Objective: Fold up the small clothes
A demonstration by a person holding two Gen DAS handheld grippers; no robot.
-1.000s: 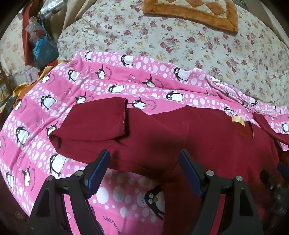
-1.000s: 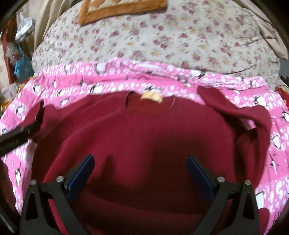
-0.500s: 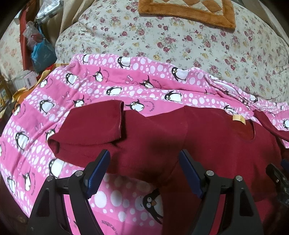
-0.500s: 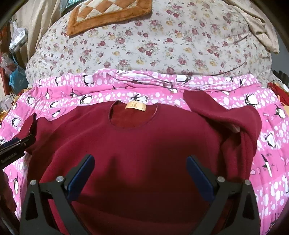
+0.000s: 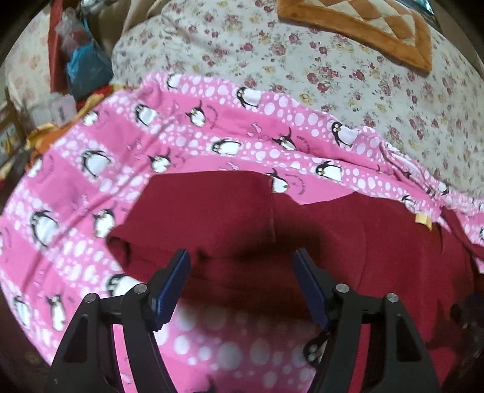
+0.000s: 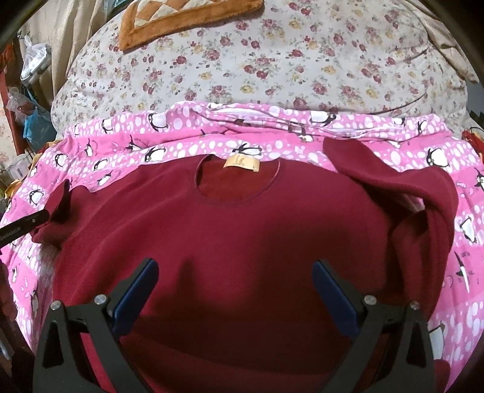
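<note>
A dark red long-sleeved top (image 6: 242,235) lies flat on a pink penguin-print blanket (image 6: 169,151), collar and tan label (image 6: 241,162) at the far side. Its right sleeve (image 6: 423,205) is bent back on itself. Its left sleeve (image 5: 205,217) lies folded over in the left wrist view. My left gripper (image 5: 242,272) is open, its fingers over the lower edge of that sleeve. One of its fingers touches the sleeve at the left edge of the right wrist view (image 6: 27,225). My right gripper (image 6: 234,281) is open and empty above the top's chest.
A floral quilt (image 6: 272,60) rises behind the blanket, with an orange-edged patchwork cushion (image 6: 169,21) on it. Bags and clutter (image 5: 81,60) stand beyond the bed's left edge.
My left gripper has moved closer to the folded left sleeve, and its jaws are a little narrower. My right gripper has drawn back and steadied, so more of the top and collar shows.
</note>
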